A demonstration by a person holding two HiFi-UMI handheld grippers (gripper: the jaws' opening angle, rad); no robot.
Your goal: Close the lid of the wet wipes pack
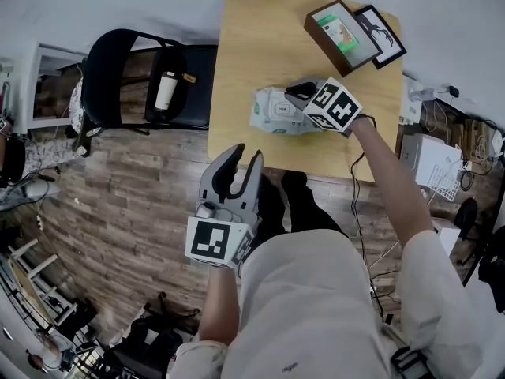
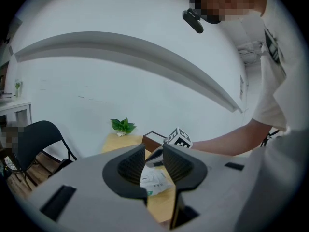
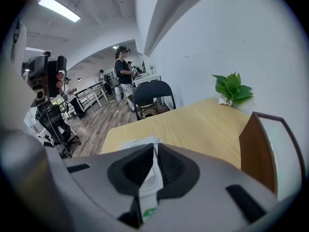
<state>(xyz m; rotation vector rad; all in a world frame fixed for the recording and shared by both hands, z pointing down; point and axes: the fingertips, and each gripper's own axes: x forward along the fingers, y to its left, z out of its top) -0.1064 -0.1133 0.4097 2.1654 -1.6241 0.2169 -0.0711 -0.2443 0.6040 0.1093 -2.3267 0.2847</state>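
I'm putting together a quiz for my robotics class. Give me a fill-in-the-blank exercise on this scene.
1. The right gripper is shut on the wet wipes pack's thin white ___.
2. The left gripper's jaws stand ___, holding nothing.
3. The pack lies on the wooden ___.
4. A white bottle rests on the black ___.
Missing words: lid; open; table; chair.

Bright, even light comes from a ceiling strip light (image 3: 59,8); fisheye edges bend into dark corners.
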